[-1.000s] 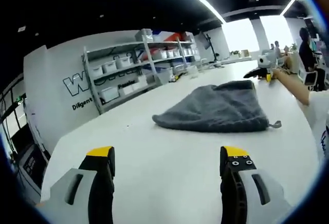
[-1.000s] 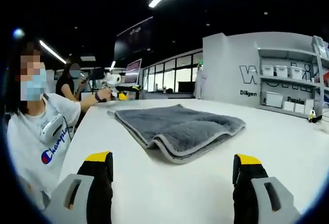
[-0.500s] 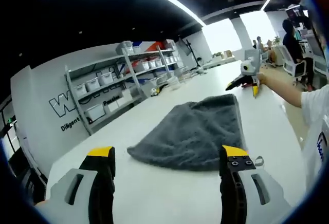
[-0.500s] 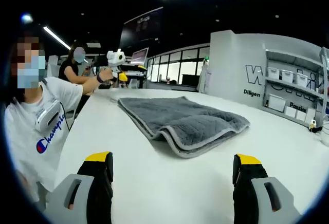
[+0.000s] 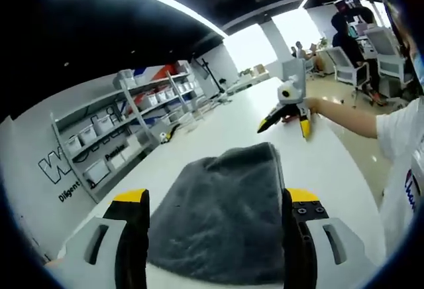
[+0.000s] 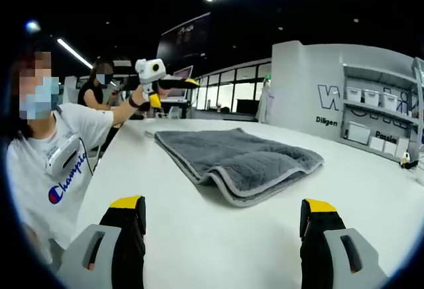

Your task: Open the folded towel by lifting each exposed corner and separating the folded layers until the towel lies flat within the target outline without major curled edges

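A grey folded towel (image 5: 222,213) lies on the white table (image 5: 318,163), close up in the left gripper view. My left gripper (image 5: 216,197) is open, with the towel's near end lying between and beyond its jaws. The right gripper (image 5: 285,126), in a person's hand, hovers past the towel's far end with its jaws spread. In the right gripper view the towel (image 6: 238,160) lies ahead with its folded edge towards me. My right gripper (image 6: 222,203) is open over bare table, short of the towel. The left gripper (image 6: 173,91) is held up above the towel's far left end.
The person (image 6: 50,163) in a white shirt stands at the table's left edge in the right gripper view. Shelves with white bins (image 5: 119,143) line the wall beyond the table. Desks and other people (image 5: 348,30) are in the background.
The left gripper has closed in on the towel, which now sits between its jaws. In the right gripper view the left gripper has risen; the towel lies as before.
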